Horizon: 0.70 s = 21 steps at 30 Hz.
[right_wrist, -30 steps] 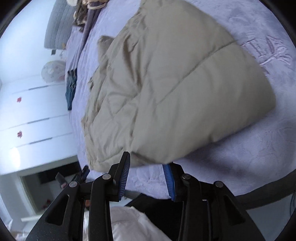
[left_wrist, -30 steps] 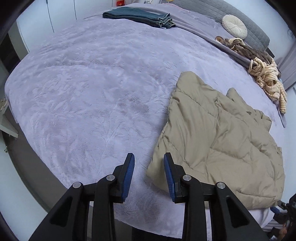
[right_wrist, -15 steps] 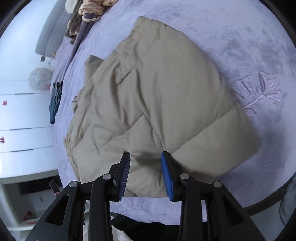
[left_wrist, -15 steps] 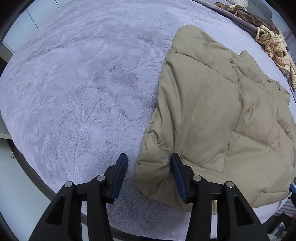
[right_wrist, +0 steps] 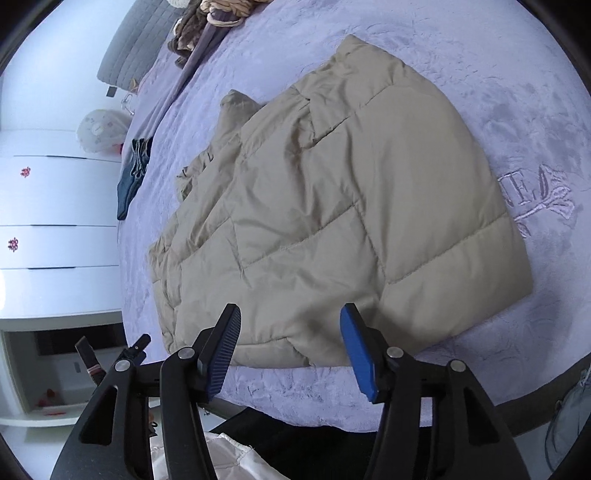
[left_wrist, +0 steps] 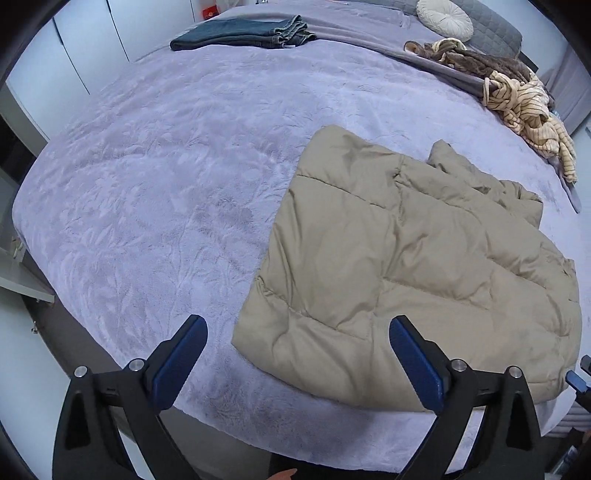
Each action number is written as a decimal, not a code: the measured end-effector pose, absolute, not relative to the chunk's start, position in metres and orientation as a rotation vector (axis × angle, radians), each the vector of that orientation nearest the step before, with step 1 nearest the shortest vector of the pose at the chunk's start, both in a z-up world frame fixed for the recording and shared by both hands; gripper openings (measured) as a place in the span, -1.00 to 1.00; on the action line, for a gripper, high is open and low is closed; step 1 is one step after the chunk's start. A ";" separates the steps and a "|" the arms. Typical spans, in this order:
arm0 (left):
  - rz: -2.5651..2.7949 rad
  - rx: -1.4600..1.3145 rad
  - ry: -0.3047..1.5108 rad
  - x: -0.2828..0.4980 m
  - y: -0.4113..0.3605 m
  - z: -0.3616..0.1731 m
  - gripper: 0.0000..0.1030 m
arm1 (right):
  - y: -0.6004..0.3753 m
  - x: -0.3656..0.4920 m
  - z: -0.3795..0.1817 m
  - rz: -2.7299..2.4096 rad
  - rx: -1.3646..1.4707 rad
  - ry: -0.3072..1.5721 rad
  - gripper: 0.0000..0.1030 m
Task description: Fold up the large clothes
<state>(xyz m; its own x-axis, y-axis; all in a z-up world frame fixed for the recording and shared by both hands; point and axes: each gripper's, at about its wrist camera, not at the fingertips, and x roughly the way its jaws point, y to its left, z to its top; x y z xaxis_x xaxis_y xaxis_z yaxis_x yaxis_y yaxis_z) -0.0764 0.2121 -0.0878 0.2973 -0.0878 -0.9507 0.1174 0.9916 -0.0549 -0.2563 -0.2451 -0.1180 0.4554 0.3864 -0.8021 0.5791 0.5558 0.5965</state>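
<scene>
Two views cover one bed (left_wrist: 147, 177) from different sides. Only the left wrist view shows the folded jeans (left_wrist: 243, 35) at the far edge, the round cream cushion (left_wrist: 445, 16) and the heap of striped and brown clothes (left_wrist: 517, 92) along the far right side; the right wrist view alone shows embroidered lettering (right_wrist: 532, 195) on the lavender blanket just beside the jacket, white drawer fronts (right_wrist: 55, 206) off the bed, and something white (right_wrist: 221, 458) beneath the gripper. A tan quilted jacket (left_wrist: 406, 258) lies flat, folded into a rough rectangle, on the near right part of the bed, close to the bed's edge (right_wrist: 332, 221). The left gripper (left_wrist: 295, 350) has its jaws wide apart, holding nothing, above the jacket's near left corner; whether they touch the fabric cannot be told. The right gripper (right_wrist: 290, 343) likewise has its jaws apart and empty, straddling the jacket's near edge. In the left view, the jacket's long axis runs from its near hem away toward the far side of the bed, with a loose flap poking out at the far right end.
</scene>
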 end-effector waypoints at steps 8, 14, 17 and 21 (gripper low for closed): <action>-0.131 0.095 1.296 -0.109 0.201 -0.077 0.93 | -0.227 -0.261 -0.126 -0.107 1.029 1.153 0.29; -0.154 0.133 1.289 -0.114 0.199 -0.073 0.93 | -0.207 -0.251 -0.124 -0.071 0.987 1.173 0.35; -0.175 0.120 1.278 -0.104 0.202 -0.073 0.93 | -0.198 -0.236 -0.117 -0.064 0.949 1.164 0.57; -0.212 0.137 1.283 -0.086 0.206 -0.077 0.93 | -0.186 -0.214 -0.109 -0.079 0.912 1.145 0.57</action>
